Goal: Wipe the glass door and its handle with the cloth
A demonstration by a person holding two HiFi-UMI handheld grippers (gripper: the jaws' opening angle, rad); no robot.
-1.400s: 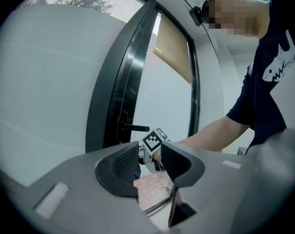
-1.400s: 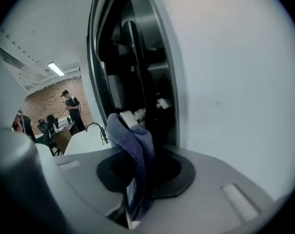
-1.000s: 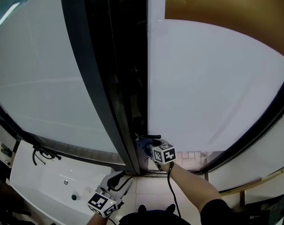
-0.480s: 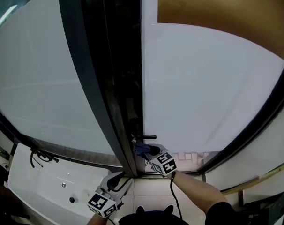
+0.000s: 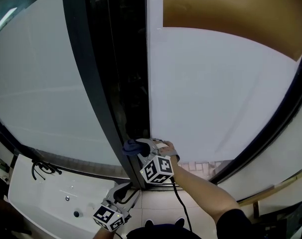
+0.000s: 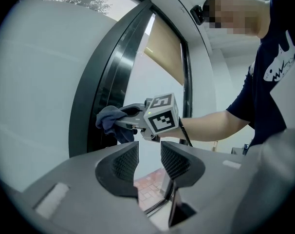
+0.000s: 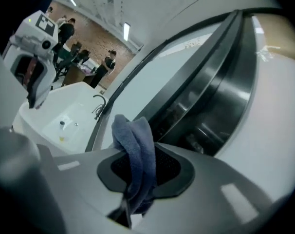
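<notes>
1. Right gripper (image 5: 141,145): jaws clamped on the cloth (image 5: 130,146), a blue-grey folded towel. It bulges out past the jaw tips (in the right gripper view it fills the gap between the pads and hangs below them).

2. Cloth, location: low on the glass door (image 5: 226,98), at the vertical edge where the frosted pane meets the dark frame (image 5: 91,83). Whether it presses on the surface cannot be told.

3. Left gripper (image 5: 122,192): held low, well apart from the door, beneath the right gripper. Jaws slightly spread, nothing between them; through the gap show only tiled floor (image 6: 148,188) and the door's bottom rail.

4. Surroundings: white basin (image 5: 56,195) with dark faucet (image 5: 43,167) at lower left; tan blind (image 5: 226,11) above the pane.

5. Handle: not made out.
</notes>
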